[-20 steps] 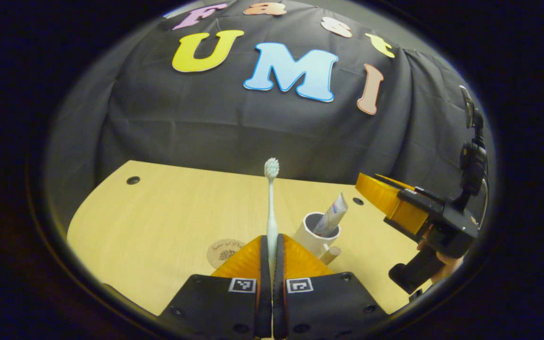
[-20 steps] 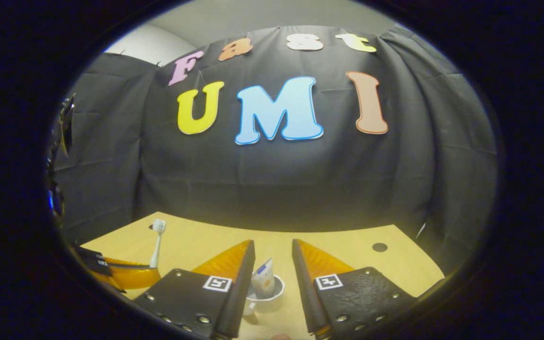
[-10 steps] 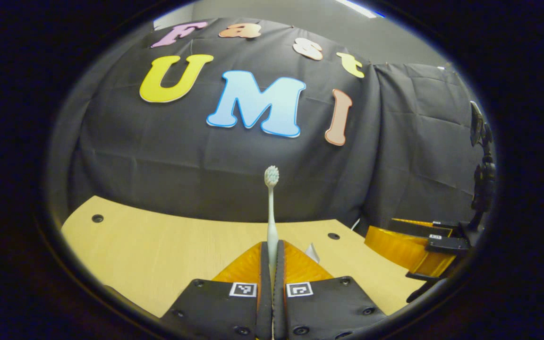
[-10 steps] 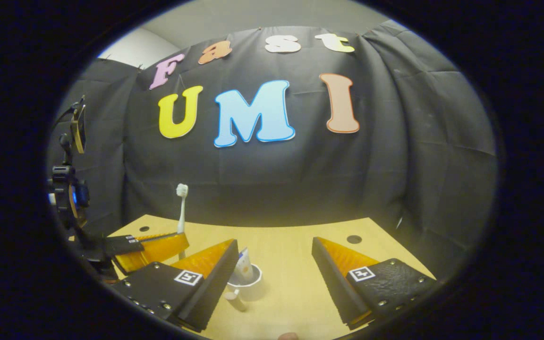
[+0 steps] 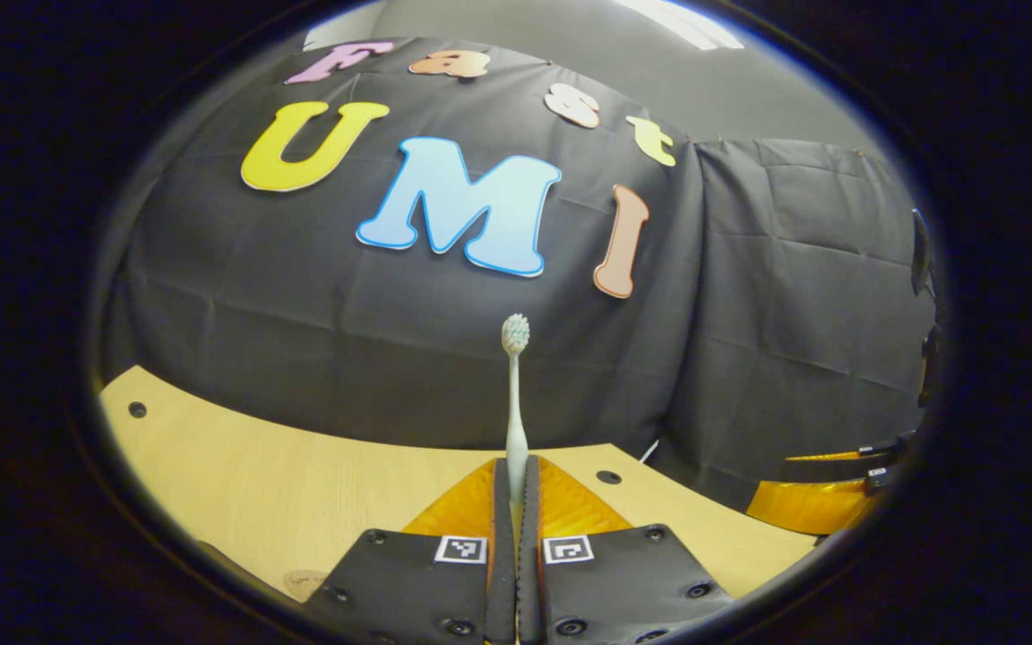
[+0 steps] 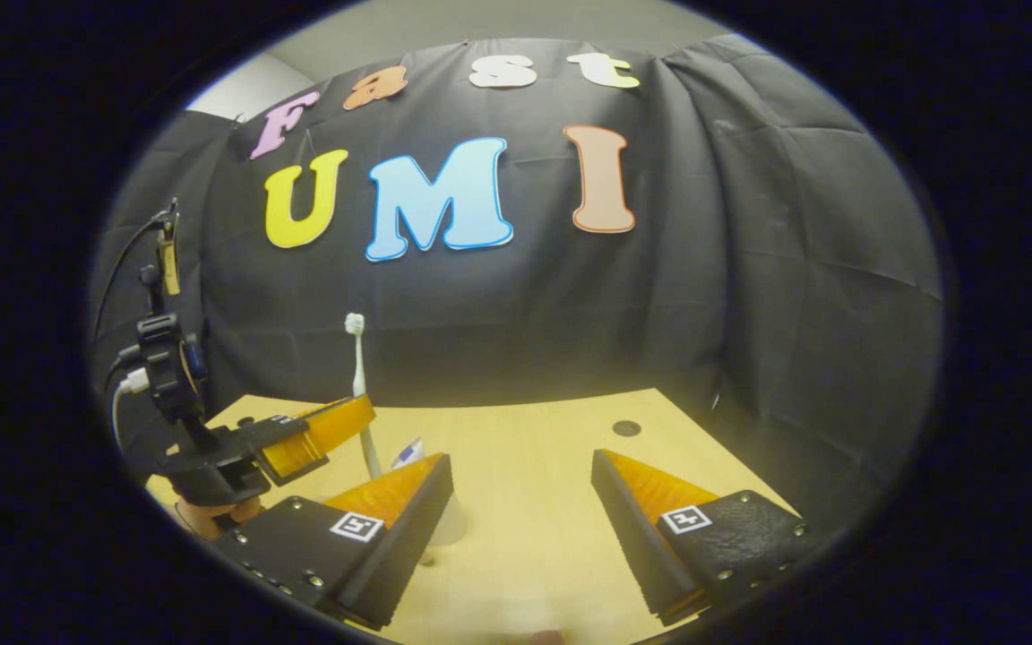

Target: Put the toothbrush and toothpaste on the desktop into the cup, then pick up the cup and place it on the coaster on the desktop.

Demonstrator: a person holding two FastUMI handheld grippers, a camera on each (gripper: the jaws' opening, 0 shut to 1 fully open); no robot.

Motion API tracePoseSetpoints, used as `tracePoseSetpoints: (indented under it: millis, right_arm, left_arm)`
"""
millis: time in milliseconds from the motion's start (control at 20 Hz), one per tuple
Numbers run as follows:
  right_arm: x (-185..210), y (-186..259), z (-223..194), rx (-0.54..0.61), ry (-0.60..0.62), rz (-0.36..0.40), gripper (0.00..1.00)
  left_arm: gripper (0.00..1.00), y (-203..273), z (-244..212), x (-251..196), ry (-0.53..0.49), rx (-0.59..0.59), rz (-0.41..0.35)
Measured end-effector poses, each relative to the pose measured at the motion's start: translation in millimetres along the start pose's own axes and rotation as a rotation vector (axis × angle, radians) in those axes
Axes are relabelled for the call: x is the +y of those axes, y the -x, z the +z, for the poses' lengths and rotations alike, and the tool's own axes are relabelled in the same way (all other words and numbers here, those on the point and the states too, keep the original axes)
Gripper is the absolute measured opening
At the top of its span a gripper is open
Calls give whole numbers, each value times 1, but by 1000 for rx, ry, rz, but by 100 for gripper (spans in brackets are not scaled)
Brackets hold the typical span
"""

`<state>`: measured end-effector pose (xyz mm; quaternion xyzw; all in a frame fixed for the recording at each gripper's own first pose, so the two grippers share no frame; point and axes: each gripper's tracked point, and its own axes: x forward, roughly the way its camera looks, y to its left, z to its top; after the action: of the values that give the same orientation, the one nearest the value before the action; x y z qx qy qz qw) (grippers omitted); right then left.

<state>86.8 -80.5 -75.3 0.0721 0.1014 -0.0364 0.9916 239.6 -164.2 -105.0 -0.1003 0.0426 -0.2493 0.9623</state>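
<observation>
Toothbrush [image 5: 514,394] upright, bristles up, handle pinched between pressed-together fingers of left gripper [image 5: 514,488], held above the wooden desktop [image 5: 301,484]. Right gripper view: left gripper level, hand [image 6: 211,518] under it, brush beside the toothpaste [image 6: 407,451] tip in white cup [image 6: 451,524]. Right gripper [image 6: 523,475] fingers spread wide, empty, above desktop. Coaster [image 5: 305,582] edge at bottom of left gripper view.

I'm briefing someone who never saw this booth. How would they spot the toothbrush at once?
Start at the light wooden desk before the black cloth wall. Over its left part, the left gripper, orange-fingered, is shut on the toothbrush. It is the thin white stick standing upright, bristle head on top, taller than everything nearby.
</observation>
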Motion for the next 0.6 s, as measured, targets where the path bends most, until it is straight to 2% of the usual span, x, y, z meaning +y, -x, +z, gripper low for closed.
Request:
tracePoseSetpoints:
  millis: [200,600]
  right_arm:
    - [4,2,-10,34,7,5,97]
    - [11,3,-27,91,-9,21,97]
  left_arm:
    - [8,-18,-18,3,0,13,-15]
    - [9,-19,-61,11,-7,80,-3]
